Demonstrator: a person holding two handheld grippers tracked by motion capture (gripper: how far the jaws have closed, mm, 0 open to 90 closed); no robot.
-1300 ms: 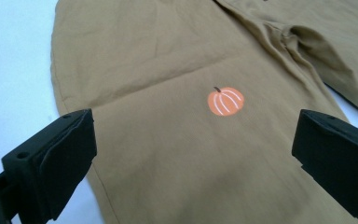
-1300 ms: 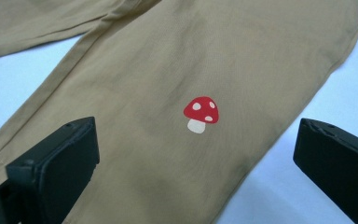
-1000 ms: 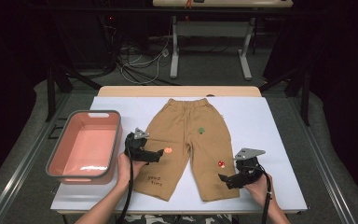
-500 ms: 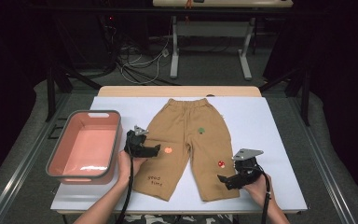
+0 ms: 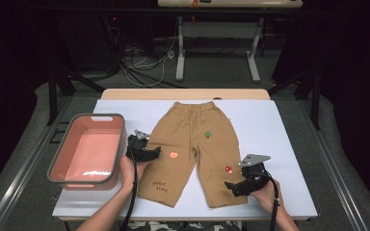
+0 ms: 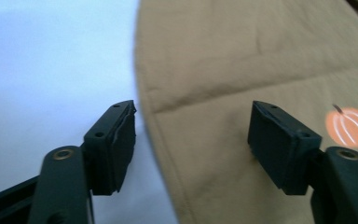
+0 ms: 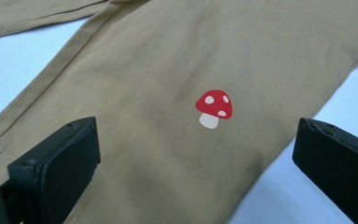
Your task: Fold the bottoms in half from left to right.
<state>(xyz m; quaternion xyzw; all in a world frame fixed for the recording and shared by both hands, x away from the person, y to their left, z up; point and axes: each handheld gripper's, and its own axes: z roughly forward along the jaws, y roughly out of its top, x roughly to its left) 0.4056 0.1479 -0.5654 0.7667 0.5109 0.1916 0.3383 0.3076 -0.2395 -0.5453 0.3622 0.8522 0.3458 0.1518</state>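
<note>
The left claw (image 6: 191,140) has been closing astride the trousers' (image 6: 242,60) edge.

A pink tub (image 5: 87,153) sits at the white table's (image 5: 279,144) left edge.

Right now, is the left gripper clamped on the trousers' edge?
Apart. In the left gripper view the left gripper straddles the trousers' seam edge; its jaws have just been closing, but a clear gap still shows between each pad and the cloth.

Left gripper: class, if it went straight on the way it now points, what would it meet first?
Probably the tan trousers: the left gripper straddles their outer edge seam, jaws just closing, not yet pressing cloth.
</note>
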